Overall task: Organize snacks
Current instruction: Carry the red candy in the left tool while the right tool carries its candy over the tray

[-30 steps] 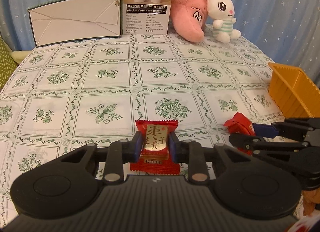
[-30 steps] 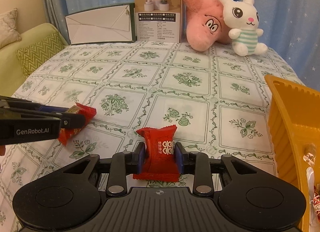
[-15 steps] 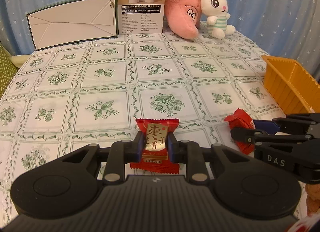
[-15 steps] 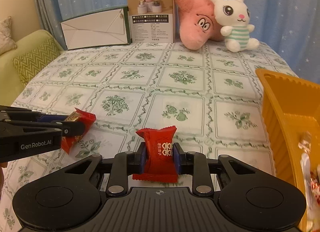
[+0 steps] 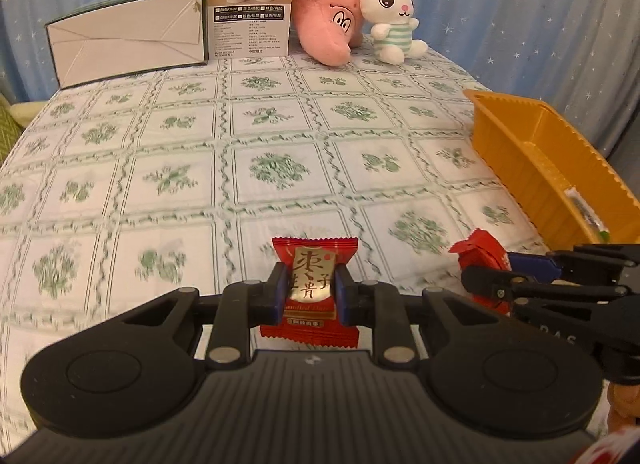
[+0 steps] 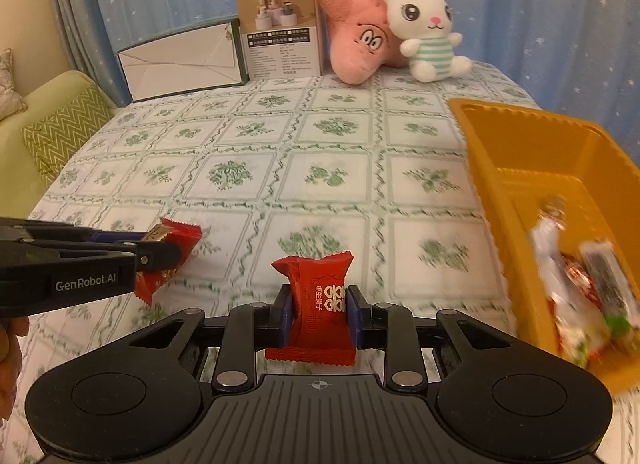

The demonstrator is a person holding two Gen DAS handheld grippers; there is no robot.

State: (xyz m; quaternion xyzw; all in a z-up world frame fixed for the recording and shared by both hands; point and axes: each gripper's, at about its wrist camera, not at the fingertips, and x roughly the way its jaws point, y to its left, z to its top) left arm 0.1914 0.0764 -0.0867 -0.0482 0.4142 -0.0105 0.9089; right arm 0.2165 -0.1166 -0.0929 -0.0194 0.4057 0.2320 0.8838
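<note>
The right gripper, clenched on a red candy, is nearer the orange tray, at frame right; the left gripper grasps a gold-labelled candy.

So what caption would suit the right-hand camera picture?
Right gripper clamps a red candy packet near the orange tray of snacks.

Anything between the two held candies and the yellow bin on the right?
Nothing visible does. The right gripper holds its red candy beside the yellow bin, over bare tablecloth. The left gripper's candy has the right gripper between it and the bin.
</note>
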